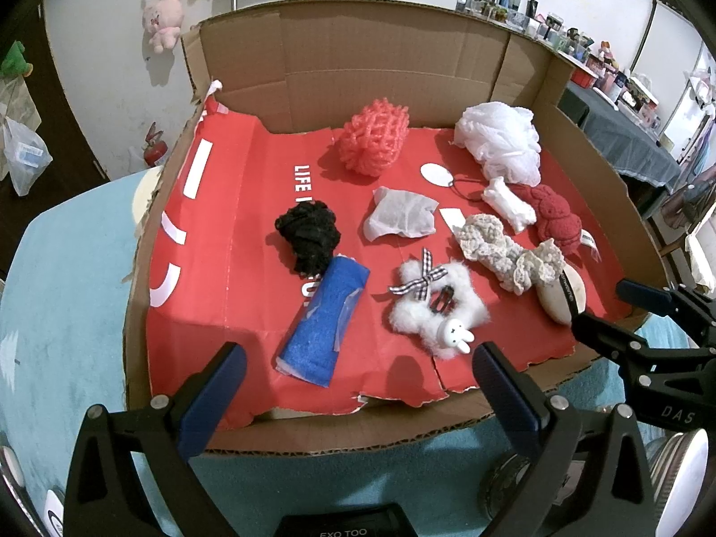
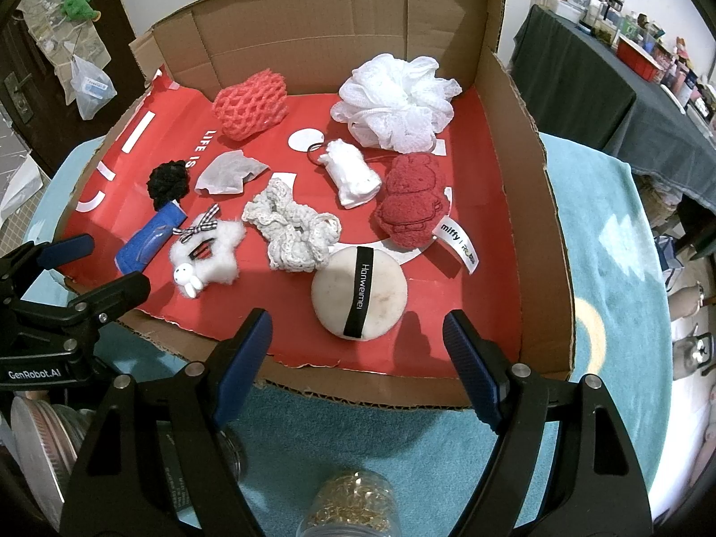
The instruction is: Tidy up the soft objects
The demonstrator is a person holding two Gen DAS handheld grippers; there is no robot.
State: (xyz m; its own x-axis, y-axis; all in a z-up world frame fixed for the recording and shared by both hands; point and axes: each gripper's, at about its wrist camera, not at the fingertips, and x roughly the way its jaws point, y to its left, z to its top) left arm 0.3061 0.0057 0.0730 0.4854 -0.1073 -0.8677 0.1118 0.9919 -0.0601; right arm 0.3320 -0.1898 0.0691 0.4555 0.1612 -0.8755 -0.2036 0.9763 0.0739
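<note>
Soft things: you have them all lying loose on the red paper liner (image 2: 470, 232) of the open cardboard tray (image 2: 528, 206), none stacked, none in a gripper.
Far row: coral foam net sleeve (image 2: 250, 105) at far left-centre, white mesh bath pouf (image 2: 398, 103) at far right.
Middle: black fuzzy scrunchie (image 2: 168, 183) on the left, crumpled white gauze pouch (image 2: 230, 172) beside it, small white rolled cloth on a hair tie (image 2: 353, 174), red terry bunny sponge (image 2: 411, 201) to the right.
Near row: blue rolled towel (image 1: 324, 322) touching the scrunchie, white fluffy star hair clip with a checked bow (image 1: 436, 308), cream crochet scrunchie (image 2: 293, 230), round beige powder puff with a black band (image 2: 360, 297).
Left gripper (image 1: 358, 385): spread wide and empty, at the near edge.
Right gripper (image 2: 358, 349): likewise spread and empty, just short of the puff.
Progress: no grouping shows; this spread fits either items awaiting sorting or items laid out as intended.
</note>
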